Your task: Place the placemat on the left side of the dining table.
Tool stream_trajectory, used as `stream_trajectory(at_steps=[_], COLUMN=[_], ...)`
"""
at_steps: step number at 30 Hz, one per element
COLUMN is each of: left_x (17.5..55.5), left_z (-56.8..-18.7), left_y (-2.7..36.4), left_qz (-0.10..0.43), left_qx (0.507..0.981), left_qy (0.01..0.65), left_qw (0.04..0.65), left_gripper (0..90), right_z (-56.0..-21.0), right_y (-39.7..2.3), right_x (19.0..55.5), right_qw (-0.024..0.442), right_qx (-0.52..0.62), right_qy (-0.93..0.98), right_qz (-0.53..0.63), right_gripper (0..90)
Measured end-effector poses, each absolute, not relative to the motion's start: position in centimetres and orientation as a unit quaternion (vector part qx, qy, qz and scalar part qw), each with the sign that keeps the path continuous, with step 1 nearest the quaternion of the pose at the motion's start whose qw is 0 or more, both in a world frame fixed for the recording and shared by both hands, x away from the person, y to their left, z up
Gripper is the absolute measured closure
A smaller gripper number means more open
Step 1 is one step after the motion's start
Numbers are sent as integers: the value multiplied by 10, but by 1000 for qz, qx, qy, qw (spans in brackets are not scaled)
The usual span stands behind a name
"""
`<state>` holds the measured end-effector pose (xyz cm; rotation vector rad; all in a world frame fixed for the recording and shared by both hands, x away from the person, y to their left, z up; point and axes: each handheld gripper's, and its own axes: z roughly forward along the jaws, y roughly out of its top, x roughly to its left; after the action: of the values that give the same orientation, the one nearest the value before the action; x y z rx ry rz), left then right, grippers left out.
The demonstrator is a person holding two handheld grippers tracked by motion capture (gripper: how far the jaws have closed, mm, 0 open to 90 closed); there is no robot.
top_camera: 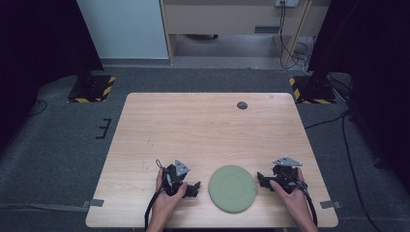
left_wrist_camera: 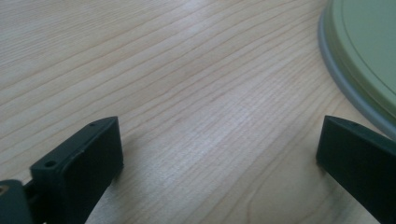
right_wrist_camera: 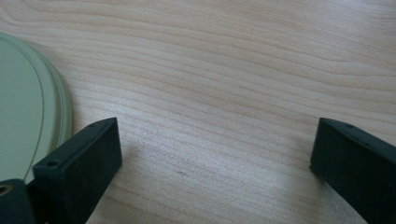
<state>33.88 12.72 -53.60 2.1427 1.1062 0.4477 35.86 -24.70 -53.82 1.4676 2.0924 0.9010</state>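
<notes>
Green plate (top_camera: 232, 188) lying on table (top_camera: 203, 125) nr front edge, sitting btwn left gripper (top_camera: 193, 188) & right gripper (top_camera: 261, 180) (both jaws spread wide, gripping nothing).

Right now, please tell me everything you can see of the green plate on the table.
The green plate is round, pale sage green and matt, perhaps plastic or ceramic. It has a faint ring inside and a lighter, greyish lower edge. It lies flat on the wooden table, near the front edge, with nothing on it. It sits between the left gripper and the right gripper; both stand open close beside it, and nothing appears to touch it except the table.
</notes>
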Motion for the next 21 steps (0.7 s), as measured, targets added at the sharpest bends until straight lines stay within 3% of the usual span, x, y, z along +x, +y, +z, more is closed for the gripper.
stream_trajectory(at_steps=[21], left_x=[317], left_z=[-523], left_y=[113], left_qz=[134], left_qx=[814], left_qy=[402], left_qw=[398], left_gripper=[25], right_z=[-523], right_y=[-260], right_x=[324], right_qw=[207], right_qx=[474], right_qy=[767], right_qz=[380], right_gripper=[53])
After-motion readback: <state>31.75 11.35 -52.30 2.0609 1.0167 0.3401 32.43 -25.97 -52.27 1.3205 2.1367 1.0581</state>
